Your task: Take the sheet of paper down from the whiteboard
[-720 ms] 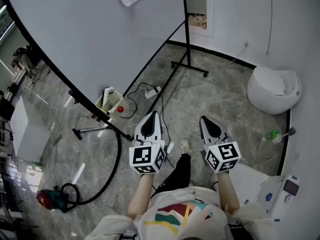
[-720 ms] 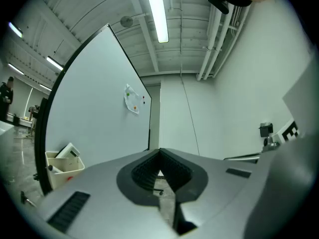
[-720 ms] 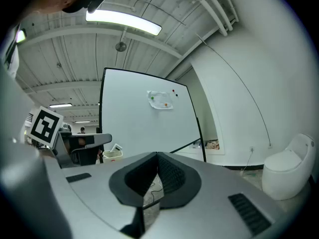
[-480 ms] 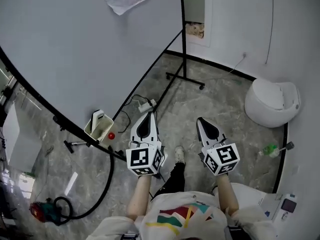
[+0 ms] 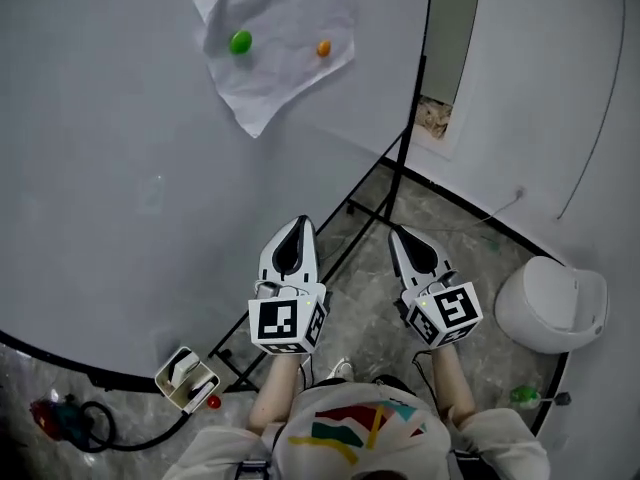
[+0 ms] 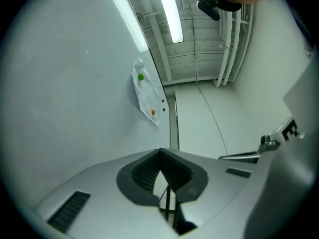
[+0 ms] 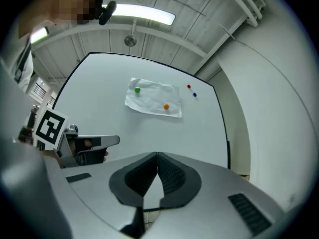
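A crumpled white sheet of paper (image 5: 275, 43) hangs on the whiteboard (image 5: 120, 188), pinned by a green magnet (image 5: 240, 41) and an orange magnet (image 5: 323, 47). The same paper (image 7: 153, 103) shows in the right gripper view, and the paper (image 6: 145, 92) shows far off in the left gripper view. My left gripper (image 5: 298, 222) and right gripper (image 5: 396, 232) are held side by side well below the sheet, both shut with nothing between the jaws. The left gripper (image 6: 160, 150) and the right gripper (image 7: 157, 154) show their tips meeting.
The whiteboard's black stand (image 5: 400, 168) runs down to the grey floor. A small tray (image 5: 187, 378) with an eraser hangs at the board's lower edge. A white round bin (image 5: 550, 303) sits at the right; a red vacuum with hose (image 5: 60, 420) lies at lower left. Red and blue magnets (image 7: 191, 90) dot the board.
The head view has tilted up, so the paper now sits lower and larger in frame. Both grippers have risen towards the board and stay shut.
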The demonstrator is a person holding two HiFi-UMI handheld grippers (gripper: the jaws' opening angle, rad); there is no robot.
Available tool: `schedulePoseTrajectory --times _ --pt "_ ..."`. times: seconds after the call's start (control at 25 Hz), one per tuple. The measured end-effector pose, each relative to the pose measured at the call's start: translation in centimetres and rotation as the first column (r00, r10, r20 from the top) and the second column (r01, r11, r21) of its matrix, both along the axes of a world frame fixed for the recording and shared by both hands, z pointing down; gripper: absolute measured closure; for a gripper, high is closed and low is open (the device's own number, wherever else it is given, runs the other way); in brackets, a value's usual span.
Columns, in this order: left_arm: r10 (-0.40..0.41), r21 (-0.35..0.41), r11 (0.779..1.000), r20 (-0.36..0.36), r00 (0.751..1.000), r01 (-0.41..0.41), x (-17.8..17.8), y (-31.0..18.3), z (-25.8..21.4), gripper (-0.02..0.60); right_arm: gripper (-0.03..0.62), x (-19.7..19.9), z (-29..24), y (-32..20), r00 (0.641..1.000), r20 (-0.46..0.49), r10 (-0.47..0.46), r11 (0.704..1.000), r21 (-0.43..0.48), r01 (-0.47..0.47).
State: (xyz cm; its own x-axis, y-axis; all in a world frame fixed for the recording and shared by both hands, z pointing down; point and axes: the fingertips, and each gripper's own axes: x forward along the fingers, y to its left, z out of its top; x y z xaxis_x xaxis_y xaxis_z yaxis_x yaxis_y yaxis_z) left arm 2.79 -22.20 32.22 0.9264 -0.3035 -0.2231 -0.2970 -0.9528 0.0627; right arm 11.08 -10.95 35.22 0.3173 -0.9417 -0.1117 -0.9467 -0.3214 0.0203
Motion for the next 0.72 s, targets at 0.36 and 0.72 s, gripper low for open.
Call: schedulePoseTrajectory --times 0.36,0.72 --pt "-0.216 -0.015 0.976 0.006 0.976 0.216 4.6 -6.5 -0.2 0.537 0.582 5.4 -2.4 -10.9 0.95 -0.028 -0.312 0.949 0.037 0.312" --pt "-0.483 -0.069 0.876 -0.131 0.866 0.478 2.6 -7.9 -4.5 0.537 0.582 6.1 -4.0 -14.8 0.762 -0.048 -0.645 0.76 0.055 0.647"
